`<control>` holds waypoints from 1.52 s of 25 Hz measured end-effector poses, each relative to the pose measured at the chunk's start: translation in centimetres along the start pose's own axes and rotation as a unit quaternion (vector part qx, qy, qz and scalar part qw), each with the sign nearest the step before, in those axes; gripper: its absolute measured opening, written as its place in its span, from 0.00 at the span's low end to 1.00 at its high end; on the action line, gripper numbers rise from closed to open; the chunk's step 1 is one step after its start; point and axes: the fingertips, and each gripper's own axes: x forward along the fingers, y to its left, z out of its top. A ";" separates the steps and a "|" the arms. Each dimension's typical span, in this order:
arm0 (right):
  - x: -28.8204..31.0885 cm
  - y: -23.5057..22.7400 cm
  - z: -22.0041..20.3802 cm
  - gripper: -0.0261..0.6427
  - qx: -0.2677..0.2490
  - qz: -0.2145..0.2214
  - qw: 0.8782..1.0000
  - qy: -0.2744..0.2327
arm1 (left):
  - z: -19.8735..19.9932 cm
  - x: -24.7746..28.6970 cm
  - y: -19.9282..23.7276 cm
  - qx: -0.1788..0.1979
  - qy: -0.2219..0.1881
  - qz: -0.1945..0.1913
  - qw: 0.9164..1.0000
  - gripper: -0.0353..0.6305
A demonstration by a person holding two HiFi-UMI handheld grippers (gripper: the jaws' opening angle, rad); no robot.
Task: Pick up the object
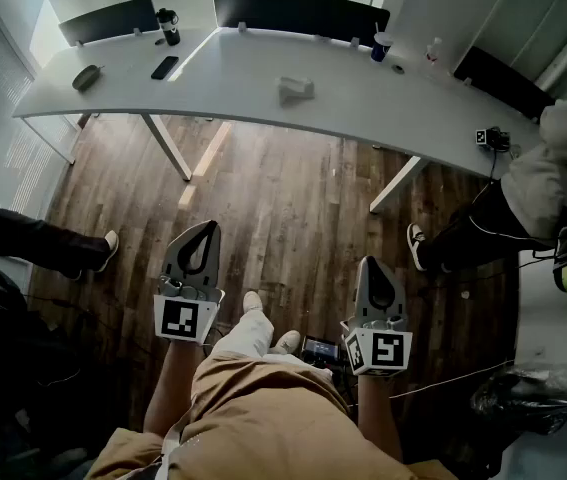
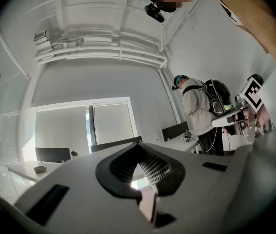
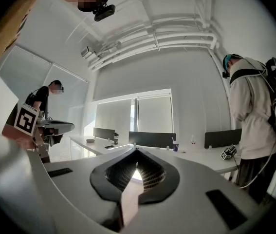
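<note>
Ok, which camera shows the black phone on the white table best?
The head view: it looks down on the black phone, lying flat on the white table near the dark bottle. The right gripper view shows the phone only as a thin dark sliver; the left gripper view does not show it.

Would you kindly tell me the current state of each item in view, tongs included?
Left tongs: shut, empty.
Right tongs: shut, empty.
White object: lying on the desk, untouched.
Black bottle: standing upright.
Phone: lying flat.
Cup: standing upright.
</note>
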 end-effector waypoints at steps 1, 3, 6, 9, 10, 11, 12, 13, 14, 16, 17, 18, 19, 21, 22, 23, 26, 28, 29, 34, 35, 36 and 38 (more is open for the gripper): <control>0.5 0.1 -0.2 0.05 0.001 -0.001 1.000 0.001 | -0.3 0.4 0.6 0.001 0.002 0.003 1.000 0.06; 1.6 0.3 -0.3 0.05 0.003 -0.003 1.000 0.001 | -0.8 1.2 1.9 0.003 0.004 0.009 1.000 0.06; 3.7 0.1 0.1 0.05 0.002 -0.011 1.000 -0.001 | -1.0 2.9 4.0 0.008 0.001 0.013 1.000 0.06; 6.4 -0.4 0.5 0.05 0.000 -0.024 1.000 -0.001 | -0.8 5.0 5.9 0.010 -0.008 0.013 1.000 0.06; 7.2 -0.4 0.7 0.05 -0.001 -0.028 1.000 -0.001 | -0.7 5.5 6.6 0.009 -0.011 0.015 1.000 0.06; 8.0 -0.4 1.0 0.05 -0.002 -0.030 1.000 -0.001 | -0.6 5.9 7.3 0.007 -0.014 0.017 1.000 0.06; 9.0 -0.2 1.2 0.05 -0.005 -0.031 0.999 -0.001 | -0.5 6.3 8.1 0.006 -0.016 0.018 1.000 0.06; 10.0 0.0 1.5 0.05 -0.009 -0.031 0.999 -0.002 | -0.5 6.7 8.8 0.005 -0.018 0.018 1.000 0.06; 11.0 0.3 1.8 0.05 -0.013 -0.029 0.999 -0.003 | -0.6 7.2 9.5 0.004 -0.020 0.017 1.000 0.06; 12.6 0.9 2.2 0.05 -0.019 -0.028 0.999 -0.006 | -0.8 7.8 10.5 0.001 -0.024 0.013 1.000 0.06; 13.0 1.3 2.3 0.05 -0.020 -0.028 0.999 -0.005 | -1.0 7.9 11.0 -0.002 -0.024 0.012 1.000 0.06; 13.3 1.7 2.4 0.05 -0.019 -0.029 0.999 -0.003 | -1.3 7.9 11.5 -0.006 -0.022 0.012 1.000 0.06; 13.6 2.0 2.3 0.05 -0.018 -0.029 0.999 0.000 | -1.5 7.8 12.1 -0.012 -0.018 0.015 1.000 0.06; 14.4 2.8 1.9 0.05 -0.017 -0.027 0.999 0.007 | -1.9 7.8 13.8 -0.017 -0.011 0.024 1.000 0.06; 14.8 3.0 1.7 0.05 -0.018 -0.024 0.999 0.011 | -2.1 7.9 14.6 -0.018 -0.010 0.029 0.999 0.06; 15.3 3.1 1.5 0.05 -0.019 -0.022 0.999 0.015 | -2.3 8.1 15.3 -0.019 -0.009 0.034 0.999 0.06; 16.9 3.2 1.2 0.05 -0.020 -0.019 0.999 0.023 | -2.9 9.0 16.3 -0.021 -0.005 0.038 0.999 0.06; 18.0 3.3 1.3 0.05 -0.017 -0.016 0.999 0.024 | -3.2 9.8 16.5 -0.021 -0.005 0.032 0.999 0.06; 18.4 3.3 1.4 0.05 -0.016 -0.014 1.000 0.023 | -3.3 10.2 16.4 -0.022 -0.006 0.028 0.999 0.06; 21.0 2.0 1.1 0.05 -0.014 -0.011 1.000 0.023 | -4.0 13.5 15.6 -0.027 0.000 0.011 1.000 0.06; 21.5 1.6 0.8 0.05 -0.013 -0.011 1.000 0.027 | -4.1 14.2 15.6 -0.027 0.000 0.011 1.000 0.06; 22.1 1.1 0.4 0.05 -0.009 -0.011 0.999 0.029 | -4.2 15.0 15.7 -0.023 0.000 0.012 1.000 0.06; 23.7 0.2 -0.3 0.05 0.001 -0.009 0.999 0.033 | -4.4 16.7 16.3 -0.016 0.001 0.020 1.000 0.06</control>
